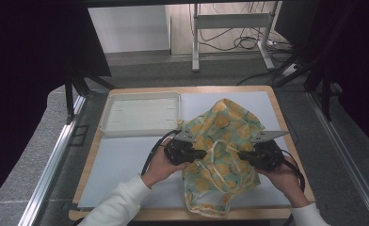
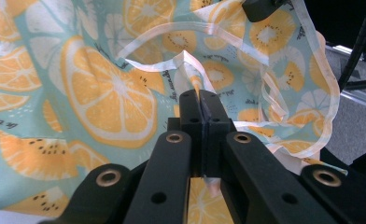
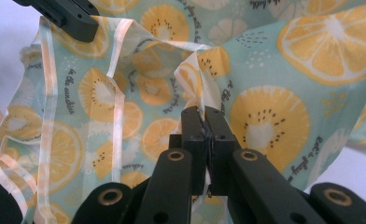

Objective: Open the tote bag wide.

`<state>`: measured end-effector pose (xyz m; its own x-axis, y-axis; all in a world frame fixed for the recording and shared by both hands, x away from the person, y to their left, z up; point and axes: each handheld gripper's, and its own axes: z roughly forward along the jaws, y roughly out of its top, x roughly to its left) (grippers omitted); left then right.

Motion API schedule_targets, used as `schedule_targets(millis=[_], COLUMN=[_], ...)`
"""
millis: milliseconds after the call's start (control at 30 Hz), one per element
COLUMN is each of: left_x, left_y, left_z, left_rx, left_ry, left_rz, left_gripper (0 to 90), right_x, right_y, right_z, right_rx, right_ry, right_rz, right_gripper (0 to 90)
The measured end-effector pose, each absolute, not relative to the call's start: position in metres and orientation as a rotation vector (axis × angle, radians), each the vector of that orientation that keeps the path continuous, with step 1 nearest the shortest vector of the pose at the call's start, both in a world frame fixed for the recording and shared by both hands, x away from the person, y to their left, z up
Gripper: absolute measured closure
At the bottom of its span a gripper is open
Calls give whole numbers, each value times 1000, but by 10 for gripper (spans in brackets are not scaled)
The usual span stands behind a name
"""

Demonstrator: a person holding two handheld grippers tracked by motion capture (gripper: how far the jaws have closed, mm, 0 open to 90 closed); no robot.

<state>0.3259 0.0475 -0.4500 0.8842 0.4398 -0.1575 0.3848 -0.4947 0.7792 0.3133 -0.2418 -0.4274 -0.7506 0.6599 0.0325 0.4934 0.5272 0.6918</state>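
The tabletop [image 1: 126, 160] is the biggest thing here, wide and pale with a wooden edge. Both hand-held grippers work over the near half of it, so the person can reach without stretching.

Next in size is the cloth [image 1: 222, 141], light green with orange and kiwi slices printed on it and a pale ribbon trim along its edges. It lies crumpled between the two hand-held grippers and spreads out past them, away from the person, with one loose end hanging toward the near edge of the tabletop. It looks bunched up because it is being gathered from both sides.

A flat white tray [image 1: 140, 113] sits beyond the left hand-held gripper, well apart from the cloth. I think it waits there as a place to put the cloth later.

The left hand-held gripper [image 1: 199, 154] comes in from the left side of the cloth. Its jaws are squeezed tight on a fold of the pale trim [image 2: 190, 63], which pokes out just past the tips.

The right hand-held gripper [image 1: 243, 156] faces it from the other side. Its jaws are also pinched together on a bit of the cloth's edge. Holding two spots at once should let the person lift or fold the cloth without it slipping.
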Motion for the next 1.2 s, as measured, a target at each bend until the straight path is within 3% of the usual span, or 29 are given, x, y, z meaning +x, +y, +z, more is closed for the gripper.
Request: schedule_targets(millis=[433,767,1200], left_x=[329,334,347], left_y=[54,63,74], left_z=[-433,-414,-394], left_rx=[2095,2055,2050], left_ry=[588,591,617], left_rz=[107,149,215], left_gripper=[900,900,900], right_x=[320,328,358], right_y=[-239,-241,-241], right_z=[-418,-391,-380], right_rx=[969,950,998], right_ry=[2515,2469,2464], right_rz=[1045,1056,1018], right_gripper=[882,882,882])
